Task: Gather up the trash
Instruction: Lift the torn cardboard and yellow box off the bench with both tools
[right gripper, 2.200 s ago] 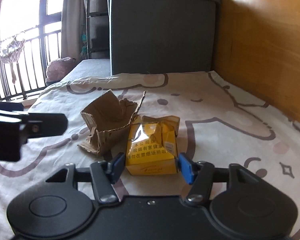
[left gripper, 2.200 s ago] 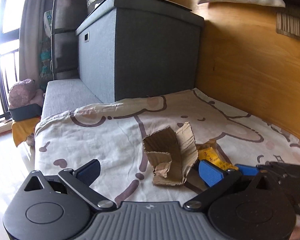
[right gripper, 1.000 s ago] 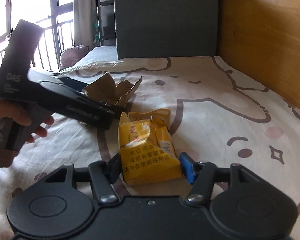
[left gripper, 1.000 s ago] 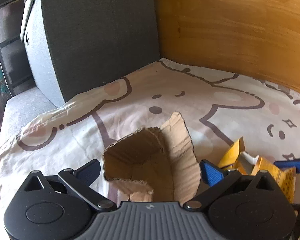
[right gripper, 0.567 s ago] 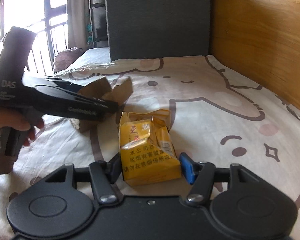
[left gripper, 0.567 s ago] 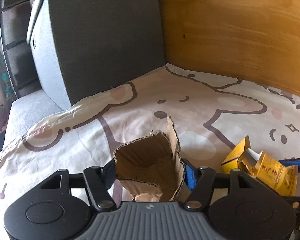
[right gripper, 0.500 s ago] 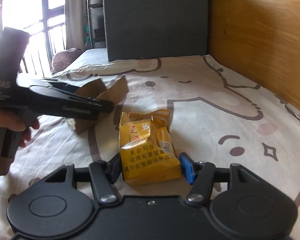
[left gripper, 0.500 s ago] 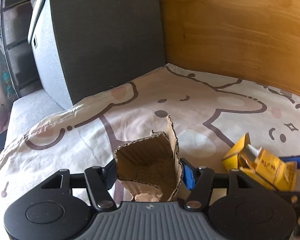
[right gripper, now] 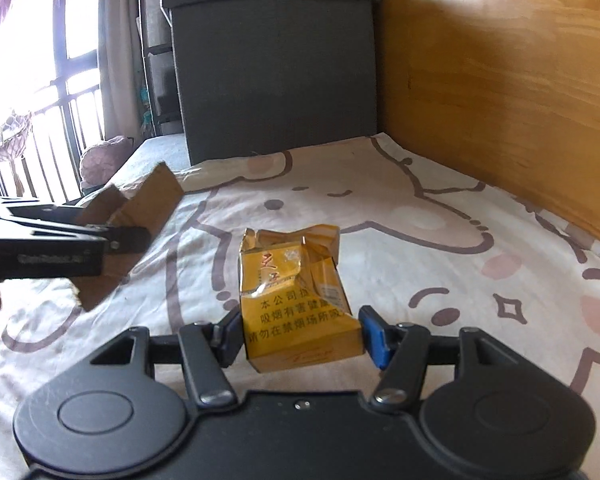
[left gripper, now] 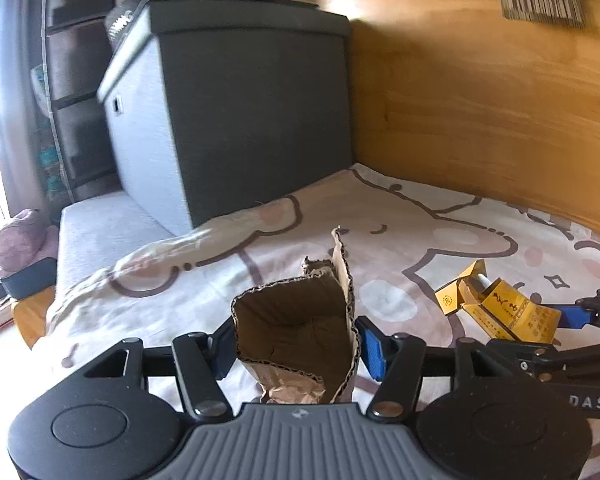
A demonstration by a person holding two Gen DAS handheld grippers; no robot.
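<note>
Both claws are gripping trash above the bed with the cream cartoon-print sheet (right gripper: 440, 216). At the lower centre of its own view, the left claw (left gripper: 296, 346) is closed on a torn brown corrugated cardboard piece (left gripper: 296, 332). It pinches only the lower part, and the tall ragged flap stands free above. I think the soft, creased cardboard could fold more and slide out. At the lower centre of the right view, the right claw (right gripper: 302, 338) holds a crumpled yellow cigarette pack (right gripper: 296, 300) by its bottom end. The glossy wrap looks slippery, and the open, torn top could spill something if the pack is tilted.
</note>
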